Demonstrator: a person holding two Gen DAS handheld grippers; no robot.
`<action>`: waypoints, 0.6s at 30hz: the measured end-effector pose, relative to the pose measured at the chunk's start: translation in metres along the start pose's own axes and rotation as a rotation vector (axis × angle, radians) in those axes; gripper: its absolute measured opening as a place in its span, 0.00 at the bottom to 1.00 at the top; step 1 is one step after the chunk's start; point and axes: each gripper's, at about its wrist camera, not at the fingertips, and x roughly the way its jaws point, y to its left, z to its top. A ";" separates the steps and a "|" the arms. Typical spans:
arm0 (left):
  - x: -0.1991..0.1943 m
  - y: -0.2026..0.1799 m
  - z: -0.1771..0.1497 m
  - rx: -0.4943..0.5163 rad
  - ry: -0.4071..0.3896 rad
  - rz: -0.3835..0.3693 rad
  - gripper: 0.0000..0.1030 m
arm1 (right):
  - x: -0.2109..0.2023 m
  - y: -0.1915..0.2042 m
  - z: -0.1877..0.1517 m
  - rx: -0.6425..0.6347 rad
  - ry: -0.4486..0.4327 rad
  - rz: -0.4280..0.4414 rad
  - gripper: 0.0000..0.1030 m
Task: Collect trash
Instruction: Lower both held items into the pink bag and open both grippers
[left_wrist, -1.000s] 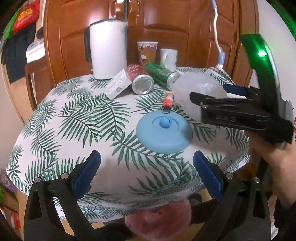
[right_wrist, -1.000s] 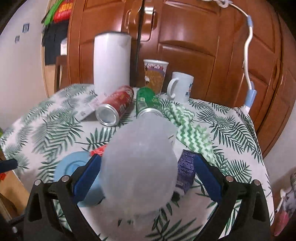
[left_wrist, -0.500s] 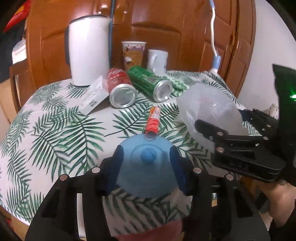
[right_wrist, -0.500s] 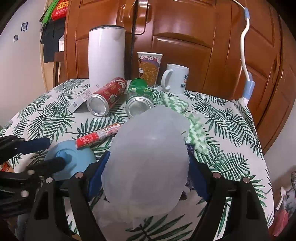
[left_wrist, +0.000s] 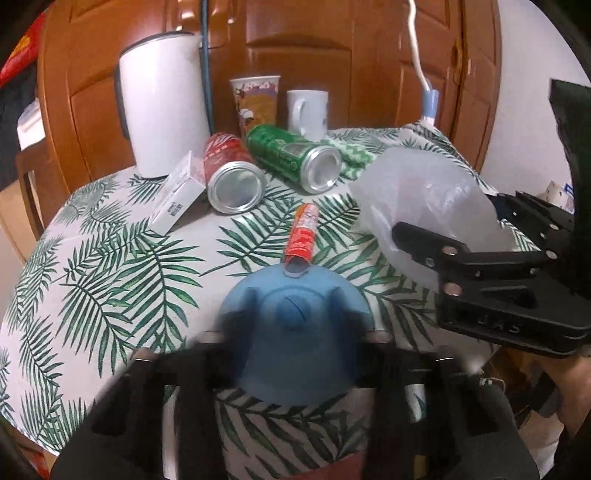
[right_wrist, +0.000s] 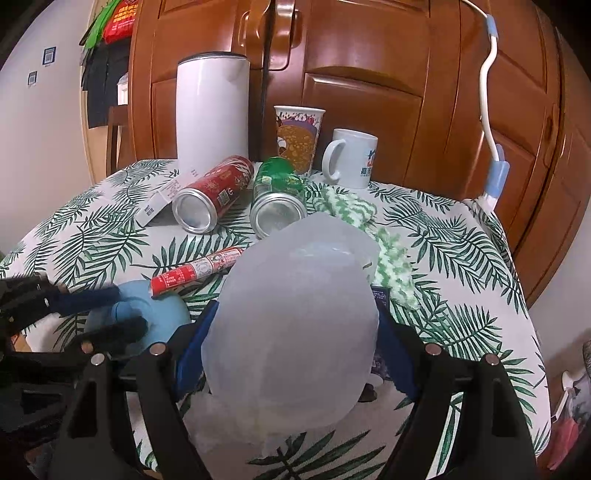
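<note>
Left wrist view
Left gripper (left_wrist: 293, 321): fingers (left_wrist: 242, 314) blurred, pinched tight on the knob of the blue lid (left_wrist: 295, 332)
Blue lid: on the near edge of the leaf-print bench (left_wrist: 110, 266)
Red wrapper (left_wrist: 303, 236): its end rests on the lid's far rim
Cans: red can (left_wrist: 229, 173) and green can (left_wrist: 291, 158) lie side by side

Right wrist view
Right gripper (right_wrist: 295, 339): fingers (right_wrist: 192, 347) pressed on a clear plastic bag (right_wrist: 295, 325), held wide
Bag: just right of the lid

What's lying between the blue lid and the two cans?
A red sausage stick lies between the blue lid and the cans, its near end touching the lid; both views show it.
</note>
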 end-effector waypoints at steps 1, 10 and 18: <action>0.000 -0.001 -0.001 0.006 -0.006 0.007 0.18 | 0.000 0.000 0.000 -0.003 -0.001 -0.002 0.78; 0.000 0.007 -0.003 -0.023 -0.019 -0.033 0.17 | -0.003 -0.001 0.000 0.002 -0.018 0.013 0.77; -0.029 0.009 -0.015 -0.037 -0.047 -0.044 0.17 | -0.029 -0.007 -0.002 0.043 -0.040 0.084 0.77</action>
